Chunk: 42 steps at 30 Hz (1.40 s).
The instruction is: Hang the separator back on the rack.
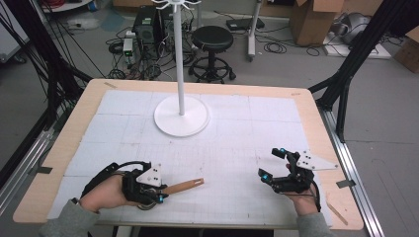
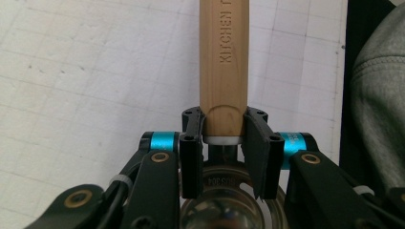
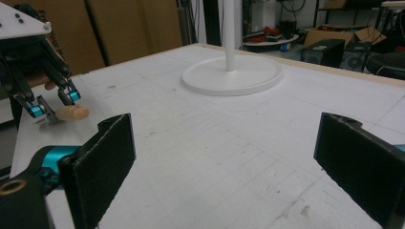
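left gripper (image 2: 223, 143): nearest the camera in the left gripper view, its two black jaws are clamped on the base end of a light wooden utensil handle stamped with the word "kitchen" (image 2: 223, 62); a white band sits at that end, right between the jaws.
wooden handle: in the high view the handle (image 1: 184, 186) lies low over the white gridded mat (image 1: 232, 143), pointing from the left gripper (image 1: 157, 193) toward the middle of the table's near edge; whether its free end touches the mat cannot be told.
metal part: a shiny rounded piece of the utensil shows below the jaws in the left gripper view; too close to make out its shape.
left hand (image 1: 101, 193): wrapped around the gripper body at the table's near left, grey sleeve at the wrist.
right gripper (image 1: 271, 165): jaws spread wide with nothing between them, at the near right of the mat, well apart from the handle.
right gripper view: the two black pads (image 3: 102, 164) stand far apart over bare mat; the left gripper (image 3: 47, 109) and the rounded tip of the handle (image 3: 71, 112) show farther off.
white stand with round base and tall pole (image 1: 181, 116): upright at the far middle of the mat, well apart from both grippers.
table: a pale wooden table (image 1: 94, 91) borders the mat.
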Motion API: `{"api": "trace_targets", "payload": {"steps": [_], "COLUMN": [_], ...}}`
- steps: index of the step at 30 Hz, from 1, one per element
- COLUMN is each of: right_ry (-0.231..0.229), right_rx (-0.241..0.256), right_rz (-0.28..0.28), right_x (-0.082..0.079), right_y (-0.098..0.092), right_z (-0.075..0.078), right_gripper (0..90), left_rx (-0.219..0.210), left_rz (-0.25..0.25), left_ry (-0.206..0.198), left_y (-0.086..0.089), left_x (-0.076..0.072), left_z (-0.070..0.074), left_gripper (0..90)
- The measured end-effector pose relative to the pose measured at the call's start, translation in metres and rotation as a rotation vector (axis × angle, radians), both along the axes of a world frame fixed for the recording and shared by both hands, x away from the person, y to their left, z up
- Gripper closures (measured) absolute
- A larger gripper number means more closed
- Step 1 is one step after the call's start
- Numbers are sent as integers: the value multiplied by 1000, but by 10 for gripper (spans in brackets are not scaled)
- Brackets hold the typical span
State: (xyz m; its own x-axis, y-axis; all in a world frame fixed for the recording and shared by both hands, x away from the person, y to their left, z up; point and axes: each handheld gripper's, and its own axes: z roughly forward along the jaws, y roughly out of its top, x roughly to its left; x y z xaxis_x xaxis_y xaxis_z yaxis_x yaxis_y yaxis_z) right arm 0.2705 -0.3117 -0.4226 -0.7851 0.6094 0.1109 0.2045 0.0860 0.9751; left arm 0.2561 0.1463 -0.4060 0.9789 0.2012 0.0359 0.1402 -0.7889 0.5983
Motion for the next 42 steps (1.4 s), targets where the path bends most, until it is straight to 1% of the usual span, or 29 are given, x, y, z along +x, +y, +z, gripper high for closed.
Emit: {"api": "trace_targets", "payload": {"steps": [1, 6, 8, 9, 10, 12, 17, 18, 23, 24, 28, 29, 31, 34, 35, 37, 41, 42], "right_ry": [0, 3, 1, 3, 3, 3, 6, 4, 6, 7, 1, -1, -2, -4, -4, -1, 2, -2], "right_rx": [0, 2, 3, 6, 6, 7, 9, 8, 10, 11, 7, 6, 8, 7, 7, 10, 26, 24], "right_rz": [0, -2, -2, -1, -3, -4, -2, -2, -2, -2, -2, -1, 1, 3, 3, 2, -1, -1], "right_x": [0, 0, 0, 0, 0, 0, 0, 0, 0, 0, 0, 0, 0, 1, 1, 1, 1, 1], "right_y": [0, 0, 0, 0, 0, 0, 0, 0, 0, 0, 1, 1, 1, 2, 2, 1, 0, 0], "right_z": [0, 0, 0, 0, 0, 0, 0, 0, 0, 0, 1, 1, 1, 1, 1, 1, 1, 1], "right_gripper": [58, 58, 58, 57, 58, 57, 58, 58, 57, 58, 58, 58, 58, 57, 57, 57, 58, 57], "left_rx": [-17, -17, -32, -44, -39, -50, -86, -90, -127, -139, -181, -190, -217, -244, -246, -270, -297, -311], "left_rz": [6, 14, 21, 26, 28, 37, 69, 70, 83, 90, 114, 110, 128, 147, 155, 183, 238, 250], "left_ry": [-1, -4, -2, -8, -5, -11, -23, -38, -54, -46, -73, -73, -72, -82, -83, -86, -92, -96], "left_y": [0, 4, 5, 6, 7, 9, 15, 16, 19, 20, 22, 24, 25, 28, 29, 31, 37, 39], "left_x": [-1, 0, 0, 0, 0, 1, 1, 2, 0, 0, 1, 1, 1, 4, 5, 7, 12, 12], "left_z": [0, 3, 4, 4, 5, 8, 12, 13, 18, 18, 22, 23, 24, 26, 27, 28, 29, 29], "left_gripper": [694, 694, 694, 694, 694, 694, 694, 694, 694, 694, 694, 694, 694, 694, 693, 694, 694, 694]}}
